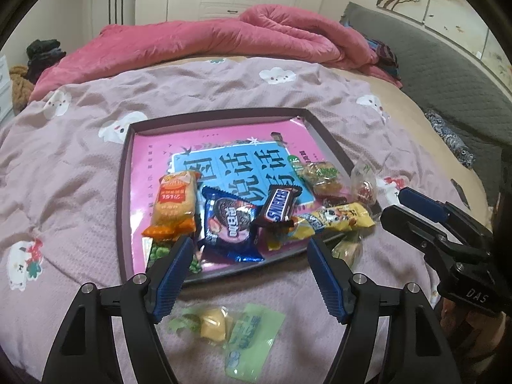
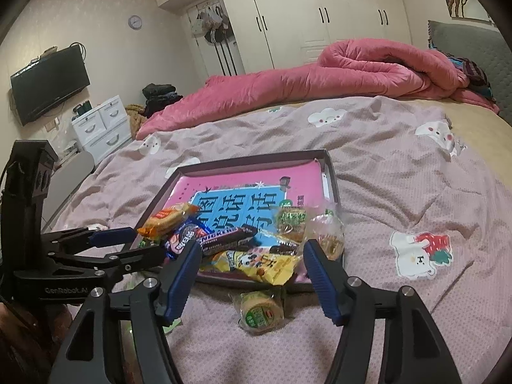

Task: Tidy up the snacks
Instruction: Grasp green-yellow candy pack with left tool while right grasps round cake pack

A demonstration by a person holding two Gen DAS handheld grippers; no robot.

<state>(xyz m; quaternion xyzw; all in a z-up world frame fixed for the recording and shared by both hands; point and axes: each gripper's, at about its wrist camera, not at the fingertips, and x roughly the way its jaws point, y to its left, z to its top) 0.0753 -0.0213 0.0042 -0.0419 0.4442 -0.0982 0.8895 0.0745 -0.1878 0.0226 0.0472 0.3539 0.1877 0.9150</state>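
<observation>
A dark-rimmed tray (image 1: 123, 172) (image 2: 331, 166) with a pink and blue bottom lies on the bed. Its near end holds an orange cracker pack (image 1: 174, 203), a blue Oreo pack (image 1: 228, 224), a Snickers bar (image 1: 278, 206) (image 2: 224, 238), a yellow pack (image 1: 332, 219) (image 2: 259, 264) and clear-wrapped pastries (image 1: 320, 176). My left gripper (image 1: 249, 246) is open and empty above the tray's near edge. Below it lie a yellow candy (image 1: 212, 323) and a green packet (image 1: 252, 339). My right gripper (image 2: 251, 251) is open and empty over a round green-labelled pastry (image 2: 260, 312) on the blanket.
The pink-lilac blanket (image 1: 80, 166) with cartoon prints covers the bed. A rolled red quilt (image 2: 352, 70) lies at the far side. A grey headboard (image 1: 448, 64) stands at right. A white drawer unit (image 2: 102, 124) and a TV (image 2: 48, 83) stand at far left.
</observation>
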